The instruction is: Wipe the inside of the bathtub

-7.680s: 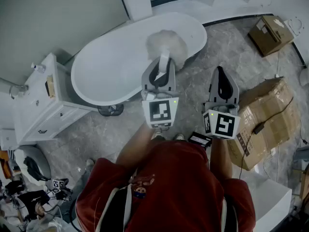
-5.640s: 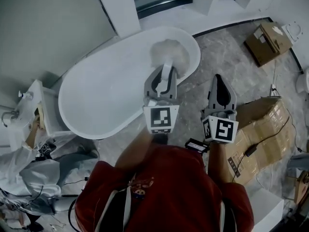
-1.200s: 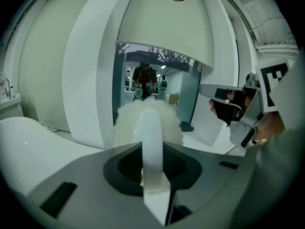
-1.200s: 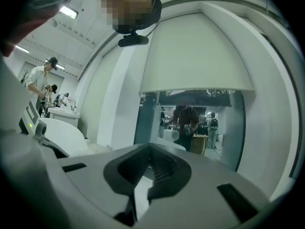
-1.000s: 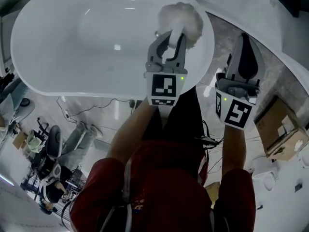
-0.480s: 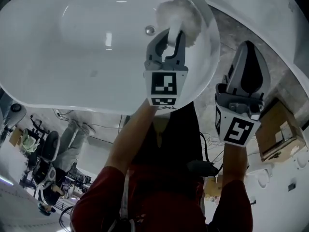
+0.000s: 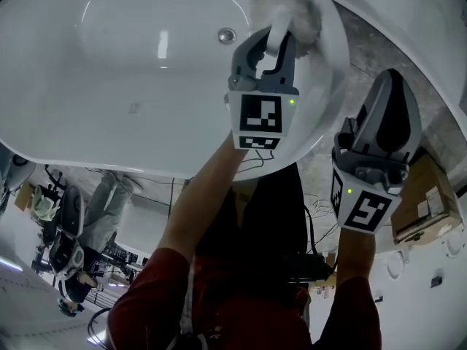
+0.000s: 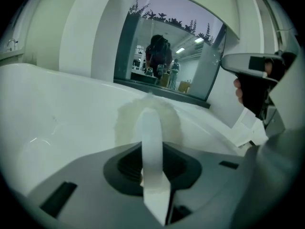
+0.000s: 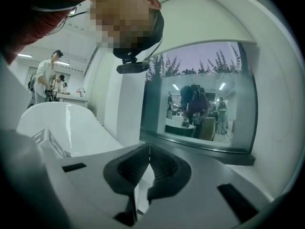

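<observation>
We look down on a white oval bathtub (image 7: 109,71), and its small round metal drain (image 7: 227,35) sits in the basin floor toward the tub's right end. Our left tongs (image 7: 273,41) reach in over the bathtub's near rim, their two jaws clamped on the flat white handle (image 8: 151,137) of a fluffy white duster (image 7: 290,4). In the left gripper view that handle runs straight out between the jaws to the fluffy head. The head lies at the bathtub's right end, just past the drain and up against the curved inner wall (whether it presses on the enamel or only hangs just off it, we cannot tell). The black-and-white marker cube (image 7: 261,120) on the left tongs hangs above the near rim. Our right tongs (image 7: 392,75) are held outside the bathtub, beyond its right end and over the grey mottled stone floor (image 7: 372,39). The right gripper view shows their jaws drawn together at the tips with nothing between them (image 9: 148,149). A brown cardboard box (image 7: 429,195) lies on the floor farther out from the tub, on the far side of the right tongs. Both gripper views show a large framed glass pane (image 9: 205,99) in the wall beyond the bathtub's end, with figures mirrored in it. Our red sleeves (image 7: 168,290) fill the lower part of the head view, on the near side of the bathtub.
</observation>
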